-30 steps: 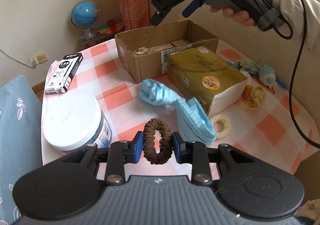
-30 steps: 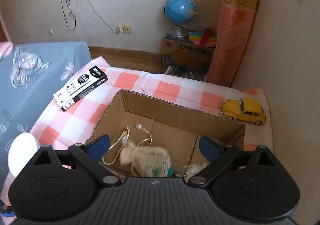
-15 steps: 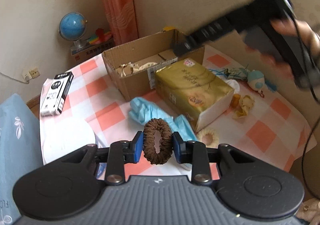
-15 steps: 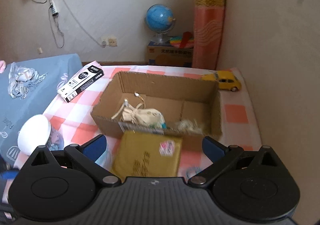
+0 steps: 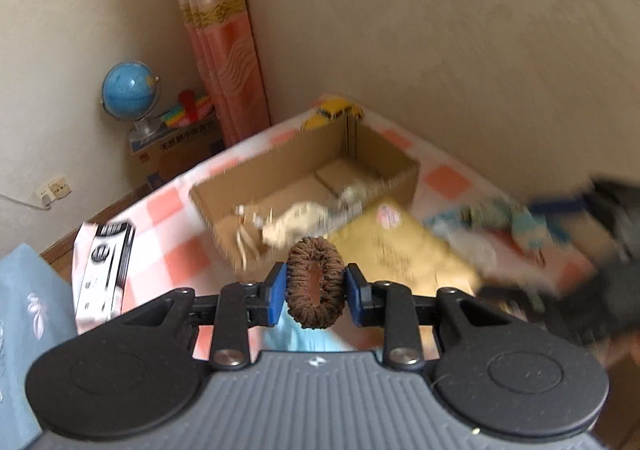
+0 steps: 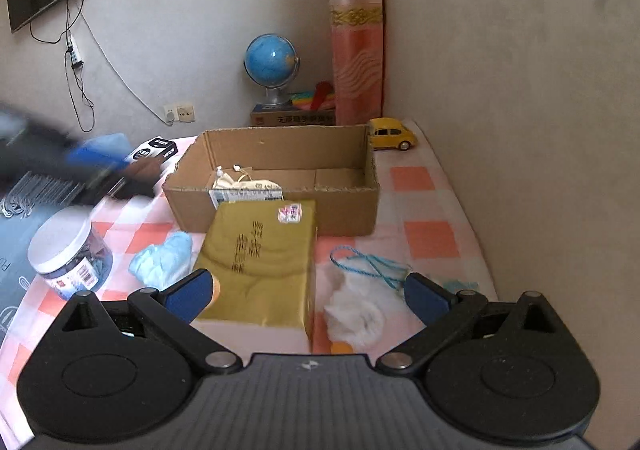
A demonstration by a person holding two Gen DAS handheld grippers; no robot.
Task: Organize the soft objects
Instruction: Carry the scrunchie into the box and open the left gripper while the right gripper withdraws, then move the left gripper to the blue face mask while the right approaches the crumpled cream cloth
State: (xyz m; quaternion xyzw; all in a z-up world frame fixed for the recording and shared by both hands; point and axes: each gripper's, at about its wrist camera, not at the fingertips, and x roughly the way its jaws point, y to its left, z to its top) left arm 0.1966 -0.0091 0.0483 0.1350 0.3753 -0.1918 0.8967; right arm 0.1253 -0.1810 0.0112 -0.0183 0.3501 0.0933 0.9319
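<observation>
My left gripper point(image 5: 316, 289) is shut on a brown hair scrunchie point(image 5: 316, 282) and holds it in the air, near the open cardboard box point(image 5: 280, 174). The box point(image 6: 280, 174) holds a small cream drawstring pouch point(image 6: 240, 184). My right gripper point(image 6: 306, 292) is open and empty above a gold tissue pack point(image 6: 260, 262). A light blue cloth point(image 6: 162, 260) lies left of the pack. A white fluffy item point(image 6: 356, 314) with a blue cord point(image 6: 368, 264) lies right of it. The left gripper shows blurred at the left of the right wrist view point(image 6: 80, 166).
A white-lidded jar point(image 6: 66, 250) stands at the table's left. A black and white carton point(image 6: 156, 150) lies behind it. A yellow toy car point(image 6: 390, 134) sits behind the box by the wall. A globe point(image 6: 272, 64) stands on a box on the floor.
My left gripper has risen and moved toward the cardboard box with the scrunchie. My right gripper has pulled back from the box and now hangs over the tissue pack.
</observation>
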